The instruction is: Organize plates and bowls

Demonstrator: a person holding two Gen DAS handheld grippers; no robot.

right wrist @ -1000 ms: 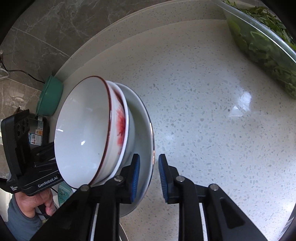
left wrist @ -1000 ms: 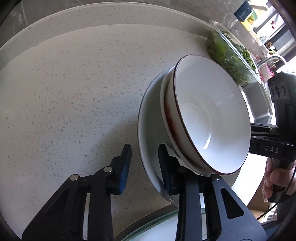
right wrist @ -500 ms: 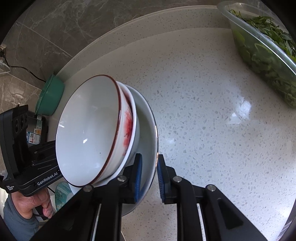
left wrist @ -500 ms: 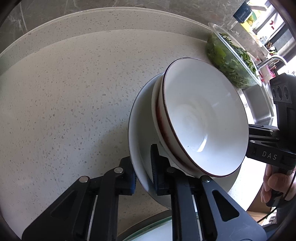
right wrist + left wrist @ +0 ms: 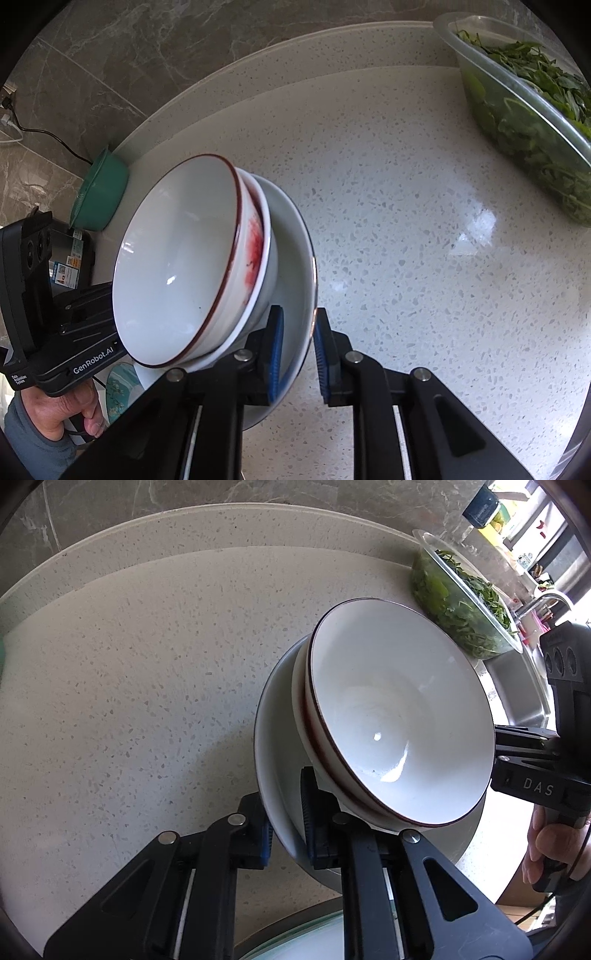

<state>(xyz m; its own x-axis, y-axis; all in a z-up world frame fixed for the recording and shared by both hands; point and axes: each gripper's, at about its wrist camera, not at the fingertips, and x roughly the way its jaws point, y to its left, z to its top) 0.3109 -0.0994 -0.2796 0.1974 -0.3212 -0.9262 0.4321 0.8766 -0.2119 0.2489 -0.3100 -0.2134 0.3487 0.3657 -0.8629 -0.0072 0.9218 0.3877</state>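
Observation:
A white plate (image 5: 275,738) carries two nested white bowls; the top bowl (image 5: 399,716) has a dark red rim and a red pattern on its outside (image 5: 255,243). The stack is held up, tilted, above the speckled counter. My left gripper (image 5: 286,812) is shut on the plate's near rim. My right gripper (image 5: 297,347) clamps the opposite rim of the plate (image 5: 295,258), one pad inside, one outside. Each view shows the other gripper beyond the bowls.
A clear container of green leaves (image 5: 528,107) stands at the back right of the counter (image 5: 406,221), next to a steel sink (image 5: 517,686). A green bowl (image 5: 99,192) sits at the back left by the wall. A glass lid edge (image 5: 314,938) lies below.
My left gripper has shut on the plate's rim; it was open a second ago. The stack has risen off the counter and tilted less. My right gripper stays shut on the rim.

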